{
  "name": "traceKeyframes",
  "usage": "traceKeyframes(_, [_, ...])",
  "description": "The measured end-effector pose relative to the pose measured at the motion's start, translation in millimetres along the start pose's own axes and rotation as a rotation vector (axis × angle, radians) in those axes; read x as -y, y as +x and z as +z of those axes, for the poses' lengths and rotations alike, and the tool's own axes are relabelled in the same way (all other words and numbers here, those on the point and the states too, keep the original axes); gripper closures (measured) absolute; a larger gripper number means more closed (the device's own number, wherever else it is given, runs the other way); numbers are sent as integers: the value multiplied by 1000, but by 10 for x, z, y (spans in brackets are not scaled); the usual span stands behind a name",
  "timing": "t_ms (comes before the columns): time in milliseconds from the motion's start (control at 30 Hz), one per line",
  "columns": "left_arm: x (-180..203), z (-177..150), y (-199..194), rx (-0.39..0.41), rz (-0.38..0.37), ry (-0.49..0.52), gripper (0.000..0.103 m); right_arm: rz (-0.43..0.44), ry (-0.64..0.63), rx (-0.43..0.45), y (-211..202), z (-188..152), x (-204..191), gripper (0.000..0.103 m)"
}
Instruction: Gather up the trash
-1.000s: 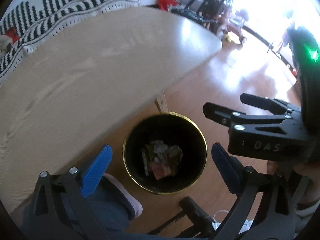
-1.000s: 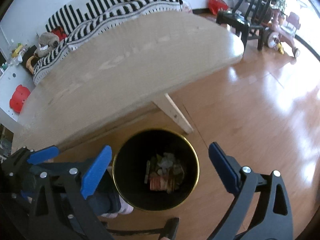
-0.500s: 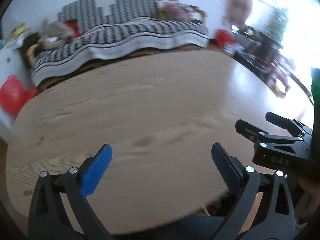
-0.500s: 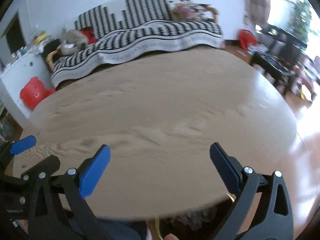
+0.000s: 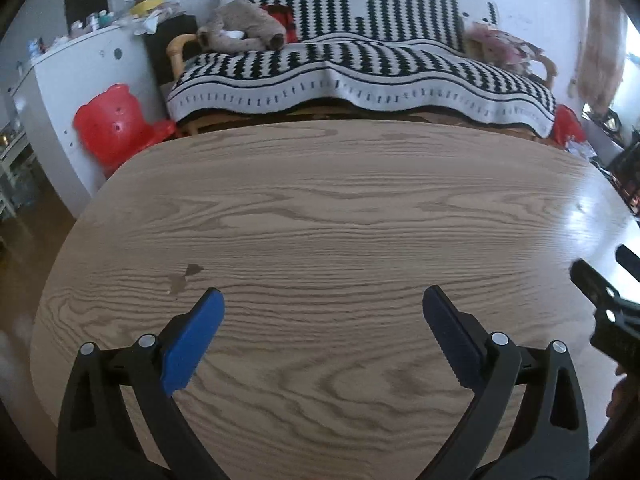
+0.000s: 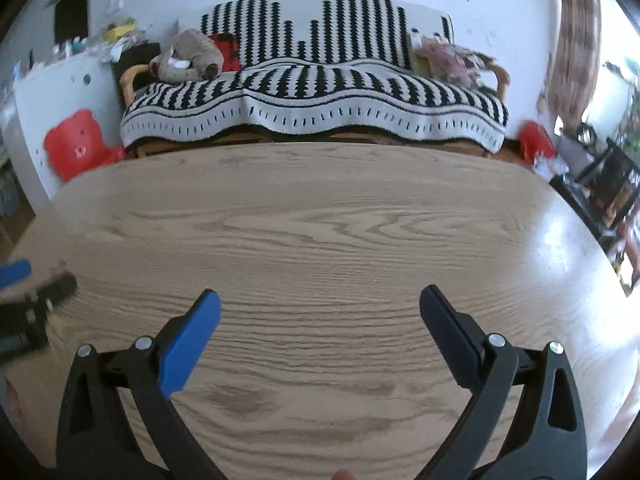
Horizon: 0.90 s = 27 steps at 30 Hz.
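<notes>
My left gripper (image 5: 323,300) is open and empty, held over the near part of a round wooden table (image 5: 320,208). My right gripper (image 6: 320,300) is open and empty too, over the same table (image 6: 304,216). The right gripper shows at the right edge of the left wrist view (image 5: 608,304). The left gripper shows blurred at the left edge of the right wrist view (image 6: 28,304). No trash shows on the tabletop. The trash bin is out of view.
A sofa with a black-and-white striped cover (image 5: 360,68) stands behind the table. A plush toy (image 5: 240,32) lies on it. A red bear-shaped stool (image 5: 114,124) and a white cabinet (image 5: 76,80) stand at the left. Dark chairs (image 6: 608,184) stand at the right.
Both grippers have swung up from over the black bin on the floor to face the tabletop and sofa. The bin has left both views. Both stayed open.
</notes>
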<state>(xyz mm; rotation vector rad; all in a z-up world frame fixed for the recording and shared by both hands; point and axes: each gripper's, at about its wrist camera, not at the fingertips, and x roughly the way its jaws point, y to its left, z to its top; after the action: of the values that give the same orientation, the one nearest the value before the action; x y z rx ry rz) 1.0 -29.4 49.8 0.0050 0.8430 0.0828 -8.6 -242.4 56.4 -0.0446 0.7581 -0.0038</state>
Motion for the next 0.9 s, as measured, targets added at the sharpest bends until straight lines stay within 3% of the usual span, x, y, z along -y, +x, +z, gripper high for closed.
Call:
traceKeyframes(100, [-75, -14, 188, -49, -28, -12, 7, 3, -28, -1, 79, -36, 33, 7])
traceKeyframes(233, [-136, 24, 180, -10, -13, -28, 7, 23, 19, -29, 176, -65, 145, 7])
traceKeyframes(567, [-91, 3, 225, -15, -19, -7, 7, 85, 127, 3, -14, -87, 209, 7])
traceKeyframes(900, [-73, -6, 192, -7, -32, -11, 7, 74, 105, 20, -116, -100, 135, 7])
